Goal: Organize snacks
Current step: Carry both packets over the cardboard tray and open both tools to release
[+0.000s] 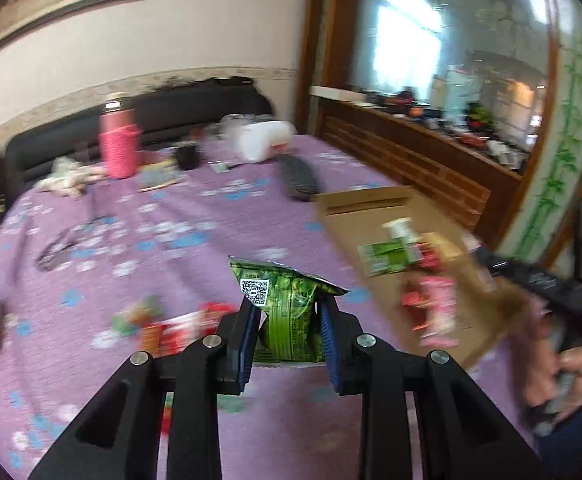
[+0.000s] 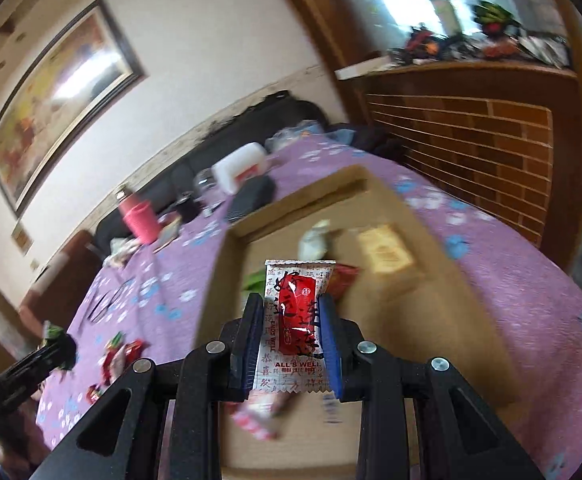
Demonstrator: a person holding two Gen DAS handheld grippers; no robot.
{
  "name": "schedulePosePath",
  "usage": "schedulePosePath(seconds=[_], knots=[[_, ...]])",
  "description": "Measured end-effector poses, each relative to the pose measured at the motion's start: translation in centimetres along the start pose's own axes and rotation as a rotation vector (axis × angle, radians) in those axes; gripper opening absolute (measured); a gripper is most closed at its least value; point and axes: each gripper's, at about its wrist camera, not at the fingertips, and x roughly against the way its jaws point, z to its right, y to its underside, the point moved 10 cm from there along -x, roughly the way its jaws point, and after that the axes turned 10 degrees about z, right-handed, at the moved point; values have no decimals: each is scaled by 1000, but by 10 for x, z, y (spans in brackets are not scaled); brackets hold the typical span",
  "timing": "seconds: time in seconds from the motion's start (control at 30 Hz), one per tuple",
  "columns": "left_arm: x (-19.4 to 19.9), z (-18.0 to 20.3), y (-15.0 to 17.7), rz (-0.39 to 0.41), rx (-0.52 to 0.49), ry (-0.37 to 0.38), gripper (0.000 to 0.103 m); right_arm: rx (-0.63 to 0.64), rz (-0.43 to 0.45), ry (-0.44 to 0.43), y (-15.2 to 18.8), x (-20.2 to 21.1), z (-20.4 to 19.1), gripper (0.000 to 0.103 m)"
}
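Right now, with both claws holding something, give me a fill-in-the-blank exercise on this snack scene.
1. The left claw is shut on a ____ snack packet.
2. The right claw grips a white packet whose middle panel is ____.
3. The snacks already sorted lie in a flat ____ box.
4. The tablecloth under everything is ____ with a flower print.

Missing words: green; red; cardboard; purple

Table w/ purple floral cloth (image 1: 195, 240): cardboard box (image 1: 375, 208) at right edge; pink flask (image 1: 117, 142), white container (image 1: 263, 140), black keyboard (image 1: 299, 178) toward far edge; loose snack pkts (image 1: 163, 328) near edge.
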Motion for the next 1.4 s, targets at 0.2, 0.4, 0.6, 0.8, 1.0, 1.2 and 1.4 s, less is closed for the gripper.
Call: schedulePosePath(seconds=[0.2,0.4,0.6,0.8,1.0,1.2,1.4], knots=[[-32,101,1,-85,19,234,27,-94,-20,20,2,-5,27,29],[-69,144,32,-179,1,287,27,-102,-26,18,3,-6,29,29],[-86,144,47,-208,-10,273,27,-54,-57,40,9,-14,22,30],[-92,142,60,-230,-19,268,27,-48,-79,52,15,-18,24,30],[-90,143,61,-215,-44,263,27,-26,-86,68,18,-20,24,31],[-88,144,61,-206,-61,262,31,-36,-83,81,17,-20,27,34],[-86,145,58,-190,-67,264,41,-46,-72,86,14,-17,28,35]])
